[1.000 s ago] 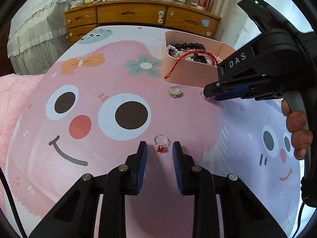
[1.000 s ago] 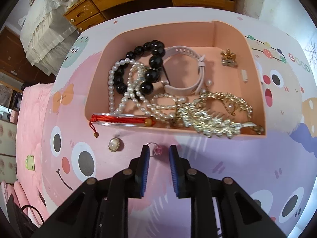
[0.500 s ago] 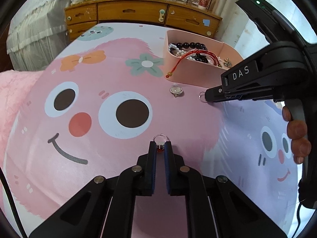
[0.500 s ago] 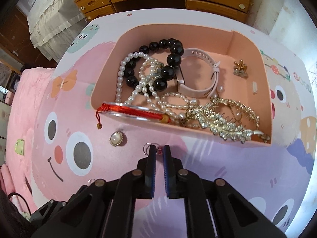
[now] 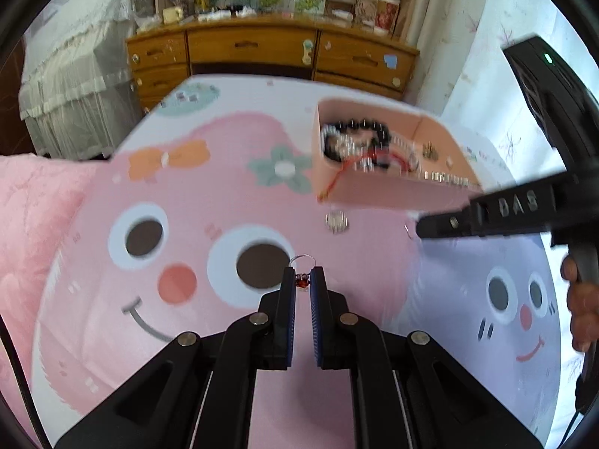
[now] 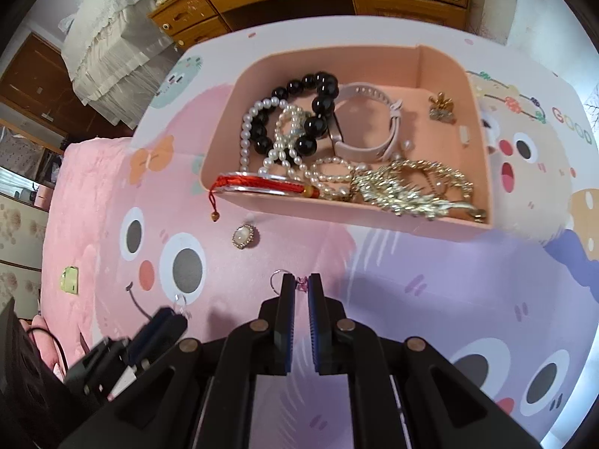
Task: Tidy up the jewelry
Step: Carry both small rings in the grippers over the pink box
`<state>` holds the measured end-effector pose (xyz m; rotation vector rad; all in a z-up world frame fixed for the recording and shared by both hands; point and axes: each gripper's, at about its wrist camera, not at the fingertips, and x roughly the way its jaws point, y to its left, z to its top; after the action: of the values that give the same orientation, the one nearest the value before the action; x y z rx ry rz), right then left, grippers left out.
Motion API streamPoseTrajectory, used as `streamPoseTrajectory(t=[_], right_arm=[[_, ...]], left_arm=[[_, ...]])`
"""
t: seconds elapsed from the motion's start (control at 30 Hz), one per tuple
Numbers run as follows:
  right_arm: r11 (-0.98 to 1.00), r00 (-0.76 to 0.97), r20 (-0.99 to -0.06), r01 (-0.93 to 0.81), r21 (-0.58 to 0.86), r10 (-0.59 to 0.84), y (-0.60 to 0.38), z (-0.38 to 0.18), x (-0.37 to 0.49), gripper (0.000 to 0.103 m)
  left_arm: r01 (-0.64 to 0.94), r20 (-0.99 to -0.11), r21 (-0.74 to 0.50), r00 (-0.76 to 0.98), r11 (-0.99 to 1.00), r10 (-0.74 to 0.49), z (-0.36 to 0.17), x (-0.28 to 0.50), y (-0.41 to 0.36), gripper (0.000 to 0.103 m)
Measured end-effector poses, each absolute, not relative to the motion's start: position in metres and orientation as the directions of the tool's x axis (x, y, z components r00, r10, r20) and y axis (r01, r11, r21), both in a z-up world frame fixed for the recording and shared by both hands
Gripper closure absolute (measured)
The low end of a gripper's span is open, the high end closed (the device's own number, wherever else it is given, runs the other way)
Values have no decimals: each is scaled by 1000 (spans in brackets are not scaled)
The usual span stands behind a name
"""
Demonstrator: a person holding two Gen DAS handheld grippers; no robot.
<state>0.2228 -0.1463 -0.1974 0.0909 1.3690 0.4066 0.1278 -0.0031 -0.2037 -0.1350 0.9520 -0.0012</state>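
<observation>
My left gripper (image 5: pixel 301 280) is shut on a silver ring with a red stone (image 5: pixel 301 281), lifted a little above the cartoon mat. My right gripper (image 6: pixel 301 285) is shut on a silver ring with a pink stone (image 6: pixel 301 284), just in front of the pink jewelry box (image 6: pixel 374 220). The box holds a black bead bracelet (image 6: pixel 314 112), pearl strands (image 6: pixel 284 142), a pink watch (image 6: pixel 370 119), gold hair pieces (image 6: pixel 408 187) and a red cord bangle (image 6: pixel 262 183). A pearl brooch (image 6: pixel 244 237) lies on the mat left of my right gripper. The box also shows in the left wrist view (image 5: pixel 378 187).
A wooden dresser (image 5: pixel 262 60) stands beyond the table's far edge. A pink fluffy cushion (image 5: pixel 33 202) lies at the left. The right gripper's body (image 5: pixel 524 209) reaches in from the right in the left wrist view. A bed with white lace cover (image 5: pixel 75 75) stands at the back left.
Both grippers have risen and drawn back from the mat, each carrying its ring. The box and brooch stay where they were.
</observation>
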Motion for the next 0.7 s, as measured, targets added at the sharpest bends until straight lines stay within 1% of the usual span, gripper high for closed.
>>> streamPoseTrajectory(t=[0.33,0.7], right_arm=[[925,236,-907,-239,295,350,-173,-160,229,96],[932,338,-875,-229,281,347,-199,-139,253,96]], left_arm=[[-24,-739,-94,671,995,-54,-162,156,-22,97],[5,-688,-90,723,996,-65,-145,198,-42,97]])
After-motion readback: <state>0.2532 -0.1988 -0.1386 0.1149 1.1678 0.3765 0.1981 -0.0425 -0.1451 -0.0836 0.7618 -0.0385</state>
